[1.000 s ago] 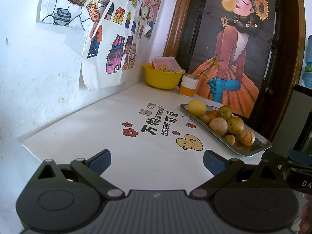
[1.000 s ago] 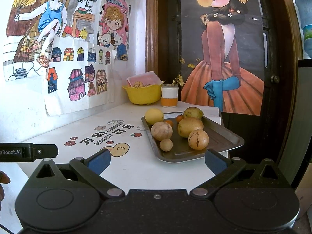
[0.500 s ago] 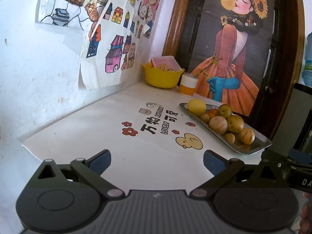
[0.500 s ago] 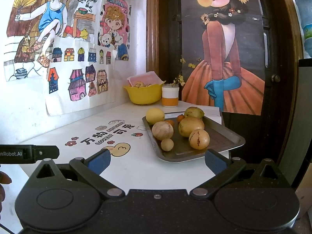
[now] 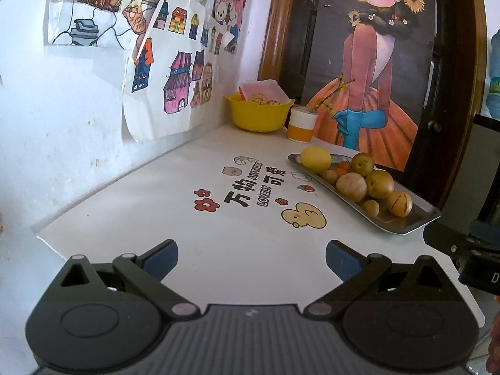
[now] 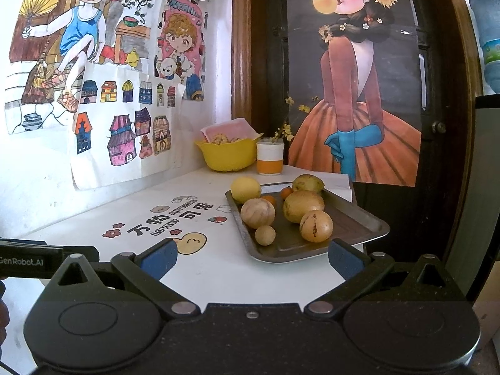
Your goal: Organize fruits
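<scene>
— Fruit all sat together on the metal tray (image 6: 359, 218), near the table's (image 5: 156, 218) right edge: a yellow lemon (image 6: 246, 189) at the far end, two small oranges (image 6: 286, 192) tucked behind it, the larger tan and greenish fruits (image 6: 303, 206) bunched mid-tray, and one little round fruit (image 6: 265, 235) nearest. Why so crowded?

— Probably because the tray was the one place for them; the fruits touched, unsorted by kind. That would fit a heap waiting to be sorted or one just gathered. I could not tell which.

— And the grippers?

— The left hand-held gripper (image 5: 251, 254) hung over the bare, printed middle of the table, fingers spread wide, holding nothing. The right hand-held gripper (image 6: 251, 254) faced the tray's near edge, equally wide apart and empty.

— Anything in the way?

— A yellow bowl (image 6: 229, 154) with something in it and a white-and-orange cup (image 6: 270, 156) stood in the far corner, well apart from the tray. The tray's near corner seemed to overhang the table edge, which might make it tip.
</scene>
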Tool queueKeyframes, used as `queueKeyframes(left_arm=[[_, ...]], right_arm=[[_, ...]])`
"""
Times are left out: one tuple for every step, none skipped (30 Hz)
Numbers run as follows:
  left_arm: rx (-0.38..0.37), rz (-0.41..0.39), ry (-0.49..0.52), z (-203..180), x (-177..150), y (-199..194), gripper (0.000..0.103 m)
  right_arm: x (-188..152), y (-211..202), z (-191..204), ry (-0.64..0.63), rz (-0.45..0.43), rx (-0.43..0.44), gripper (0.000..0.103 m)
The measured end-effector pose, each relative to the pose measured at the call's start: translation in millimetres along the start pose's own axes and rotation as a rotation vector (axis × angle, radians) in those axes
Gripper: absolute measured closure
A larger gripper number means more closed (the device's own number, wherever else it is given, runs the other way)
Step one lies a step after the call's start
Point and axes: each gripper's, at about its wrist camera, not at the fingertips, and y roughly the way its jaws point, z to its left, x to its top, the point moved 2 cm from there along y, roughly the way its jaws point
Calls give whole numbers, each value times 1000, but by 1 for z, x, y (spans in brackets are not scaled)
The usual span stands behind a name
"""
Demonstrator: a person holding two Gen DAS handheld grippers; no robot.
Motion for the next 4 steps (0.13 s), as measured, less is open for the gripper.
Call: queueKeyframes(left_arm=[[1, -3, 2, 0, 0, 0, 1], [1, -5, 3, 0, 0, 0, 1], [0, -6, 0, 1, -1, 0, 1], [1, -8, -3, 1, -1, 0, 1]], right_arm=[[0, 0, 0, 0, 1, 1, 1], [0, 0, 0, 0, 1, 3, 1], [0, 0, 0, -1, 2, 4, 1], [0, 0, 0, -3, 2, 5, 1]])
